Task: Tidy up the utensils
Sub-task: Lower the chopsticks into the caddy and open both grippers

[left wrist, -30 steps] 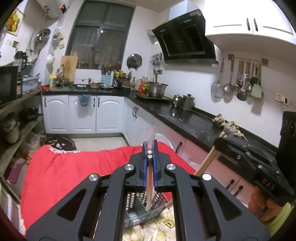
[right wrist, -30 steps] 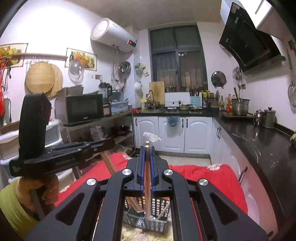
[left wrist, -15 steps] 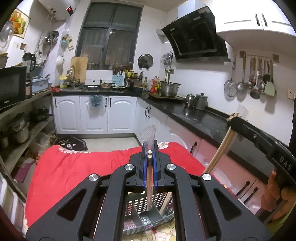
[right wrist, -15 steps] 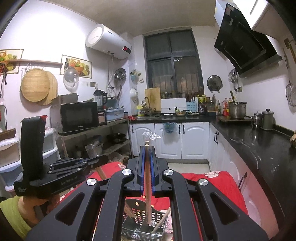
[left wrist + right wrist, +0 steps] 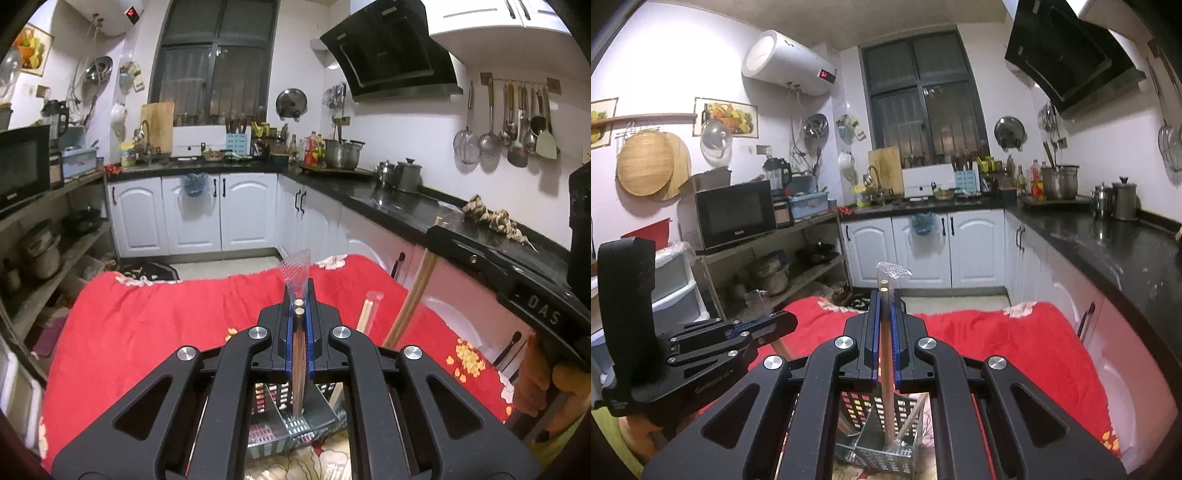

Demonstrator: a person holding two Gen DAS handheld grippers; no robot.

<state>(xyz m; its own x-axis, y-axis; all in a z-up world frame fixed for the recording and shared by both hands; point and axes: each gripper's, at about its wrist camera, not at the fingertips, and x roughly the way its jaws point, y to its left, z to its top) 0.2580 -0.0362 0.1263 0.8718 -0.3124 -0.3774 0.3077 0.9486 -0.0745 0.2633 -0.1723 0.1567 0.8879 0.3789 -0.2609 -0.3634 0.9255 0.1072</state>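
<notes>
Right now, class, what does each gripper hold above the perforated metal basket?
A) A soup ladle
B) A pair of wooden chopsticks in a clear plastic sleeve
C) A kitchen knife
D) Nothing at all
B: the left gripper and the right gripper are each shut on wrapped wooden chopsticks, whose lower ends reach down into the basket.

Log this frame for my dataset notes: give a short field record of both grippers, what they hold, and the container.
left gripper: shut on wrapped chopsticks, upright, lower ends inside the basket
right gripper: shut on second chopstick pair, ends down in the basket
basket: perforated metal, divided, holds other chopsticks
surface: red cloth over table
</notes>
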